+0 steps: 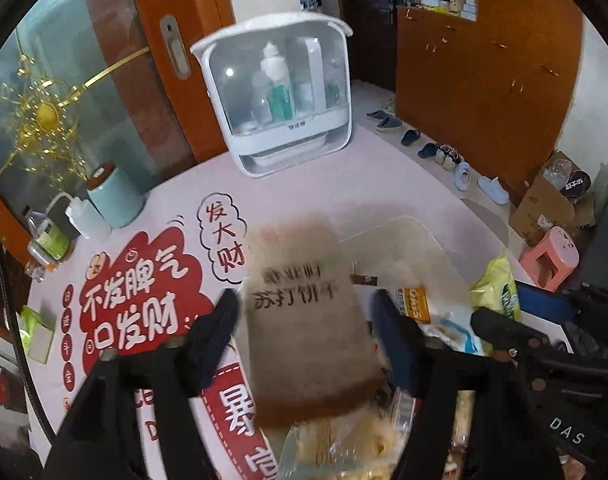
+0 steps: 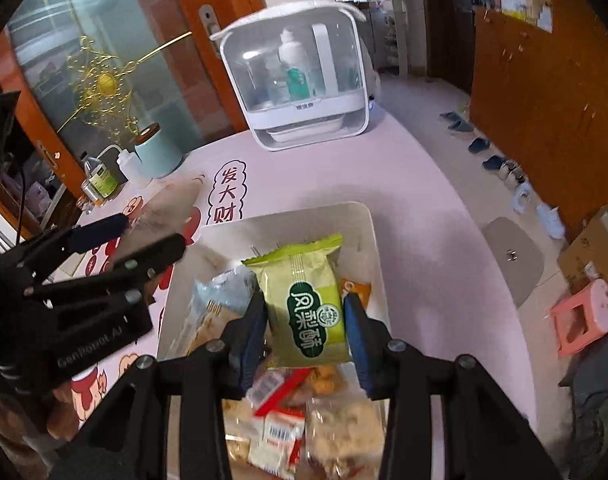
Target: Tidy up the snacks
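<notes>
Where shoes line the floor, a printed pink tablecloth shows.

Wooden cabinet, pink stool, shoe-lined floor

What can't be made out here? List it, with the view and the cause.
- Brown packet, left wrist view: motion blur smears its print; whether the left tool touches it is unclear.
- White bin, right wrist view: near end cut by the frame; lower snacks hidden under the green packet.
- Right tool: pad contact with that packet unclear.
</notes>
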Demonstrator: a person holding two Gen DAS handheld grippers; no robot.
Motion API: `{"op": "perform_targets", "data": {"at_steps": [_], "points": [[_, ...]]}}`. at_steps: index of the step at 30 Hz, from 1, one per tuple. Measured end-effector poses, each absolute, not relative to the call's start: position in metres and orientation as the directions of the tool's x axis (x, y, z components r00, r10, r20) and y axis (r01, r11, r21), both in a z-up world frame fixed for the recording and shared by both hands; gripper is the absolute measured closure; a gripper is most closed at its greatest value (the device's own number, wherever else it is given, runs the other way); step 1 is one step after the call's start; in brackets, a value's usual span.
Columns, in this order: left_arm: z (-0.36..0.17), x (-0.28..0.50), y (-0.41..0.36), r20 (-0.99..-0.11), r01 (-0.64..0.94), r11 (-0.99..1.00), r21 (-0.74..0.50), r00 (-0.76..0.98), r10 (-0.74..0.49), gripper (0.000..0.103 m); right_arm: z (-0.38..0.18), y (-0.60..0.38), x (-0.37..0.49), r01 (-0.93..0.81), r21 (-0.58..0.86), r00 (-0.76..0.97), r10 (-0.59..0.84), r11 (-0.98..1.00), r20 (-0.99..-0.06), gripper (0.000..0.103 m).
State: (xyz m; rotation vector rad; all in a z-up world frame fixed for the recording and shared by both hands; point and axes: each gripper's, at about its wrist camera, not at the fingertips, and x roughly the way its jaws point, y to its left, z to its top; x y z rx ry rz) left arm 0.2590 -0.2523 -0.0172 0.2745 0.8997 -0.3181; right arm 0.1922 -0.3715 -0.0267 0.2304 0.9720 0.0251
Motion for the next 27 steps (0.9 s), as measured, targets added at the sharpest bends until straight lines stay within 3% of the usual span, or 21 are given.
{"op": "perform_targets", "data": {"at_steps": [1,2,7,21,25,27], "points": [[-0.02,0.266,-0.252,-0.802,0.365,0.926,0.096,0.579,-0.145,0.011,-0.032,-0.375,0.2,0.087,0.219,0.558,0.135,0.972,-0.818,0.057],[-0.023,0.271,-0.251,-0.801,0.351,0.932,0.094,0.582,-0.139,0.01,-0.034,-0.377,0.204,0.088,0.229,0.559,0.142,0.969,-0.817,0.056],[-0.039,0.291,-0.24,-0.825,0.308,0.951,0.03,0.545,-0.151,0.009,-0.044,-0.381,0.211,0.094,0.227,0.554,0.139,0.969,-0.821,0.056],[-0.039,0.254,-0.21,-0.831,0.304,0.949,0.08,0.547,-0.105,0.008,-0.03,-0.362,0.174,0.053,0.199,0.582,0.132,0.978,-0.802,0.055],[-0.029,0.22,-0.192,-0.818,0.304,0.948,0.097,0.567,-0.098,0.008,-0.018,-0.34,0.152,0.026,0.191,0.605,0.137,0.981,-0.784,0.042],[-0.021,0.199,-0.178,-0.806,0.291,0.951,0.107,0.586,-0.089,0.008,-0.013,-0.328,0.139,0.014,0.181,0.618,0.134,0.983,-0.774,0.042]]}}
